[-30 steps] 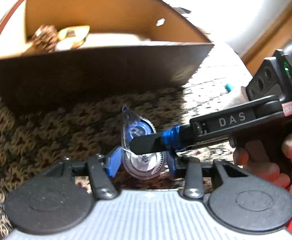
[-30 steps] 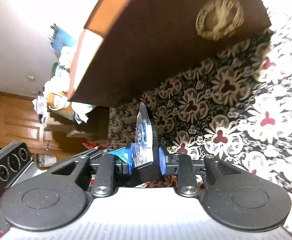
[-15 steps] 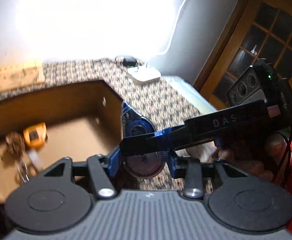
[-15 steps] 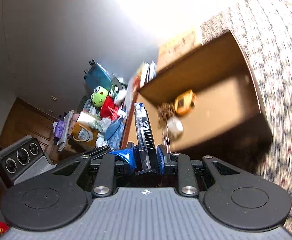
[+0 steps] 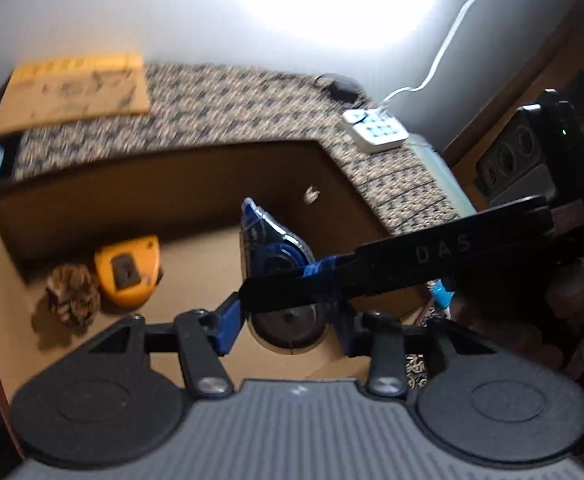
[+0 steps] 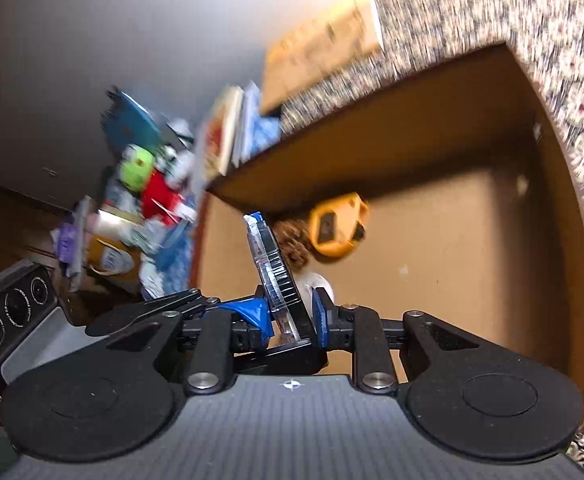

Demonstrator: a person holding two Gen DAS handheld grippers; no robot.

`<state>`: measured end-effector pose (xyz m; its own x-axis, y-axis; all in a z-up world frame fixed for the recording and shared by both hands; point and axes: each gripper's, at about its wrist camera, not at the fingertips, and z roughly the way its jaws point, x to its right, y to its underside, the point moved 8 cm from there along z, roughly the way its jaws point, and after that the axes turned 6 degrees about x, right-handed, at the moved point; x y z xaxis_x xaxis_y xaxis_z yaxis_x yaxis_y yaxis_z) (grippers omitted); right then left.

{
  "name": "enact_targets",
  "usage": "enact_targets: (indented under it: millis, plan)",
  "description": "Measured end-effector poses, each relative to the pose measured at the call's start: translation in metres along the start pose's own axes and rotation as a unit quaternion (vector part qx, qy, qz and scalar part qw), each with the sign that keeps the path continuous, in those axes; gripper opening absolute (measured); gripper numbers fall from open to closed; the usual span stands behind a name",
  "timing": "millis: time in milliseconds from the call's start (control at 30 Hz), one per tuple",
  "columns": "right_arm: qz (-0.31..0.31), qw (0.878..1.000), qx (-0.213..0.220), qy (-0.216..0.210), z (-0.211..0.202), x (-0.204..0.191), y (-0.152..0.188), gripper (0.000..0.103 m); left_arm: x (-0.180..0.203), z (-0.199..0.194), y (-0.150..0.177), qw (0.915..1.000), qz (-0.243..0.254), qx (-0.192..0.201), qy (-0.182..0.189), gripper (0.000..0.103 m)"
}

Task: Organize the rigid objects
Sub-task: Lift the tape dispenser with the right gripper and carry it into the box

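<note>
Above cardboard box (image 5: 196, 184), upright correction-tape dispenser (image 5: 270, 248), tip skyward, clamped by both grippers' jaws.

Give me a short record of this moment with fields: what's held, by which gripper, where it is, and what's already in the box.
held item: correction tape dispenser, clear and blue
right gripper: shut on the dispenser's flat sides
left gripper: jaws either side of the dispenser; contact unclear
position: above the open cardboard box
box contents: pine cone, yellow tape measure, a white item partly hidden
surface: patterned cloth
</note>
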<state>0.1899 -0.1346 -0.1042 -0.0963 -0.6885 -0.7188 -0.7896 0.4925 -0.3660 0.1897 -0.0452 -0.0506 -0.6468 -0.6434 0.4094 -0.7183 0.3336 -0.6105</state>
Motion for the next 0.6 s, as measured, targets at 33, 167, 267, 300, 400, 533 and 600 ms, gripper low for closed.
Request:
enact_targets:
  millis: [33, 167, 267, 300, 400, 533, 600]
  plan:
    - [0.006, 1.000, -0.012, 0.005, 0.009, 0.004, 0.002, 0.005, -0.008, 0.005, 0.003, 0.9999, -0.011, -0.010, -0.002, 0.038]
    - [0.017, 0.998, -0.047, 0.023, 0.033, 0.010, 0.007, 0.005, -0.031, 0.017, 0.012, 0.9980, -0.045, -0.039, -0.020, 0.039]
    - [0.027, 0.997, -0.067, 0.033, 0.047, 0.011, 0.009, 0.005, -0.042, 0.019, 0.016, 0.9961, -0.062, -0.051, -0.035, 0.039]
    - [0.030, 0.996, -0.072, 0.037, 0.051, 0.012, 0.009, 0.005, -0.045, 0.020, 0.017, 0.9953, -0.068, -0.056, -0.040, 0.039]
    - [0.040, 0.994, -0.084, 0.052, 0.063, 0.015, 0.009, 0.005, -0.053, 0.022, 0.019, 0.9931, -0.076, -0.068, -0.058, 0.039]
    - [0.068, 0.990, -0.103, 0.064, 0.074, 0.023, 0.012, 0.010, -0.060, 0.027, 0.024, 0.9898, -0.078, -0.087, -0.082, 0.039]
    - [0.069, 0.989, -0.107, 0.069, 0.075, 0.024, 0.013, 0.010, -0.063, 0.029, 0.026, 0.9887, -0.080, -0.092, -0.087, 0.039]
